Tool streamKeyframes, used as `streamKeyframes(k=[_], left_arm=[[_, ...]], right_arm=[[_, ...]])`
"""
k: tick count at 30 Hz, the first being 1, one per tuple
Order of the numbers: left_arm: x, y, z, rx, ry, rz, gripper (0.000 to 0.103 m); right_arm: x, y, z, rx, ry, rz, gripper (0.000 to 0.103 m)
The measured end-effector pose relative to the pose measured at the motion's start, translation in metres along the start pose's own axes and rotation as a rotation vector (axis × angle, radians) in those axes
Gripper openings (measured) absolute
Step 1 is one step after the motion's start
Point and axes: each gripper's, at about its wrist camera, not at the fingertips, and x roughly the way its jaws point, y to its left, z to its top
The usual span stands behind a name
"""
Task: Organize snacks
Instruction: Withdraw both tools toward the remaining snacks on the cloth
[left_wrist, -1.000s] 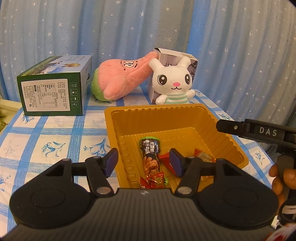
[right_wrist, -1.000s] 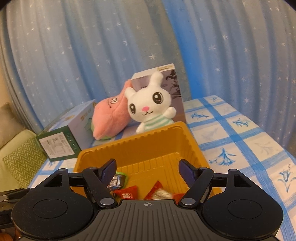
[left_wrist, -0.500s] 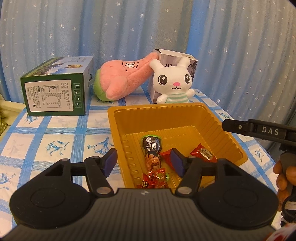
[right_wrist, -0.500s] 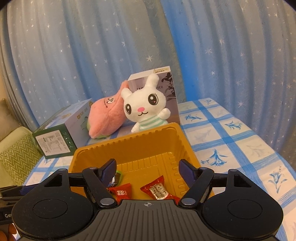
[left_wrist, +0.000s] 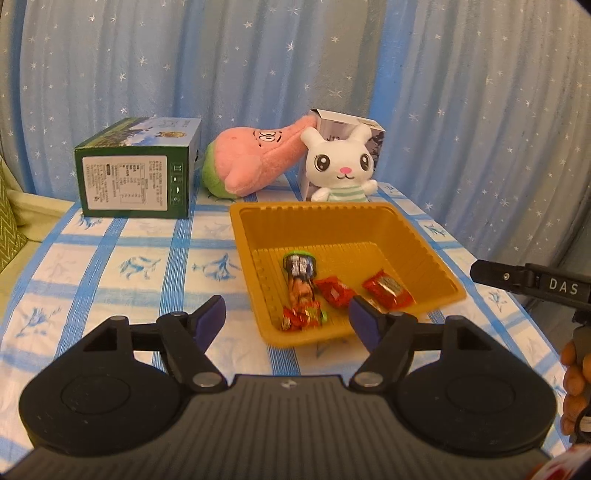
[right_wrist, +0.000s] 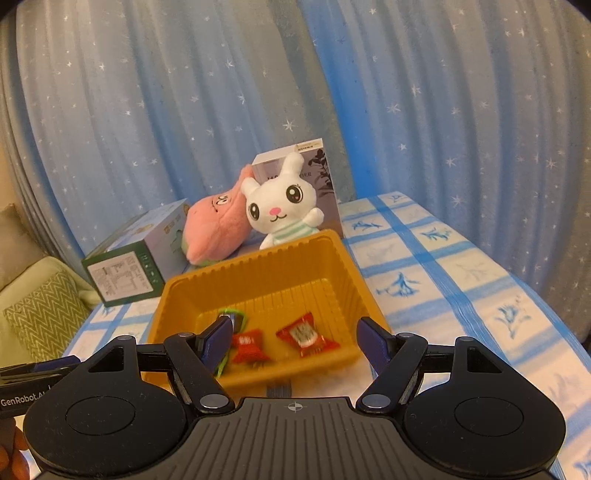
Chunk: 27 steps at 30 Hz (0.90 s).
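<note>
Four wrapped snacks (left_wrist: 334, 291) lie inside the yellow tray (left_wrist: 424, 254).

Black left claw (left_wrist: 286, 317) with purple pads (left_wrist: 210, 314), silver pivot screws.

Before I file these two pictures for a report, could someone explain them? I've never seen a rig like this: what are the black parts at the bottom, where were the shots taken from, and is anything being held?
No robot here: a person holds a hand-held gripper in each hand, and a fisheye camera on each looks forward along its fingers. One picture comes from the left gripper, the other from the right gripper. The black shapes at the bottom are each tool's own body and jaws. The left jaws are opening; the right stand open. Neither holds anything.

On the blue-checked tablecloth sits a yellow tray with several wrapped snacks inside. Behind it stand a green box, a pink plush and a white bunny plush leaning on a grey box.
</note>
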Motion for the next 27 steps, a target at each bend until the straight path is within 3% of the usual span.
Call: streamKeyframes(k=[16,27], left_arm=[[-0.083,0.013,-0.087,-0.062,0.055,0.045,0.074],[-0.082,0.008,-0.134,-0.033,0.154,0.061,0.074]], right_arm=[[-0.072,0.000,-0.085,-0.053,0.096,-0.023,0.074],[-0.079,-0.004,-0.123,-0.125,0.205,-0.014,0.074]])
